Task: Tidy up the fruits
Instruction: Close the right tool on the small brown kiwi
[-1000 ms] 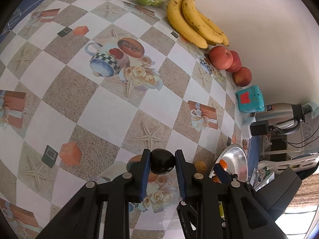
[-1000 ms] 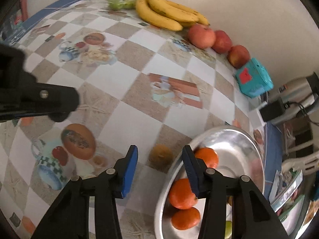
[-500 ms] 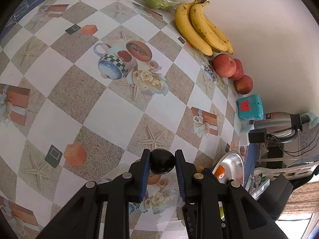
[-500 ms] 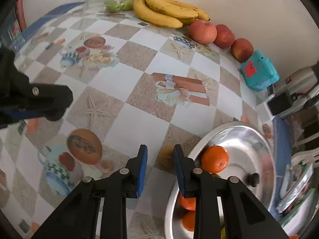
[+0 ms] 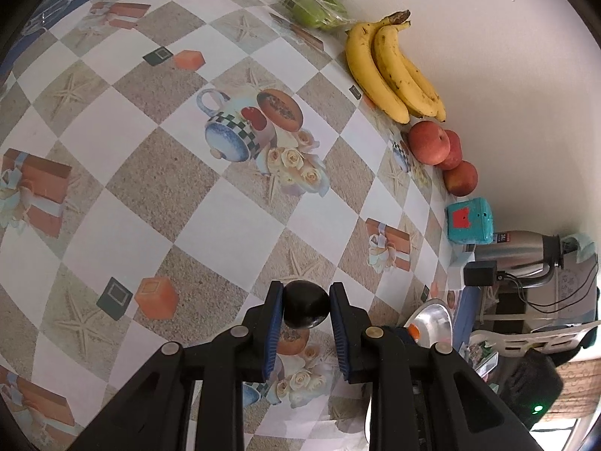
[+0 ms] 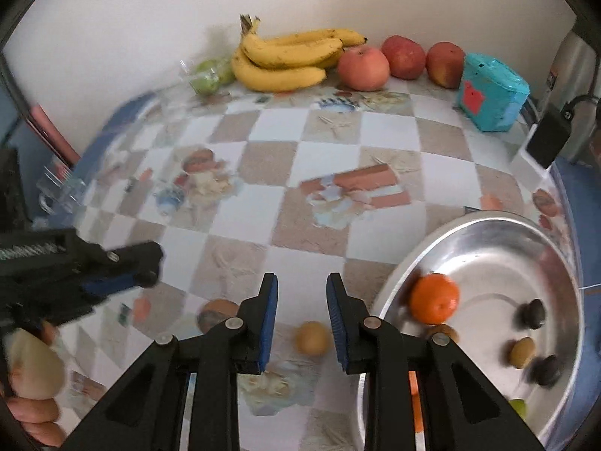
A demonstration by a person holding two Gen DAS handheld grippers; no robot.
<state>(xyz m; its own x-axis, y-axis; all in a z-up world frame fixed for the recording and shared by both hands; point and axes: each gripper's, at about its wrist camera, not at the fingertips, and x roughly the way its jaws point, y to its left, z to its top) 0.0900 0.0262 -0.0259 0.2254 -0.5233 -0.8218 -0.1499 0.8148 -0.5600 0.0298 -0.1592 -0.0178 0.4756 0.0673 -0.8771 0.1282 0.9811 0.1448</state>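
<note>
My left gripper (image 5: 305,302) is shut on a small dark round fruit (image 5: 305,309) and holds it above the patterned tablecloth. It shows at the left of the right wrist view (image 6: 124,274). My right gripper (image 6: 301,306) is open and empty; a small brown fruit (image 6: 312,338) lies on the cloth just below and between its fingers. A metal bowl (image 6: 488,240) to the right holds an orange (image 6: 434,298) and several small dark and brown fruits. The bowl's edge shows in the left wrist view (image 5: 432,314).
Along the wall lie bananas (image 5: 390,71), red apples (image 5: 430,143), a bag of green fruit (image 5: 313,9) and a teal box (image 5: 469,221). A steel flask (image 5: 522,253) and a black adapter (image 5: 480,274) stand at the right. A clear glass (image 6: 62,188) sits at the left.
The left gripper has lifted and drawn back with the dark fruit. The right gripper has swung back and up, its jaws partly closed then reopened; the brown fruit stays on the cloth.
</note>
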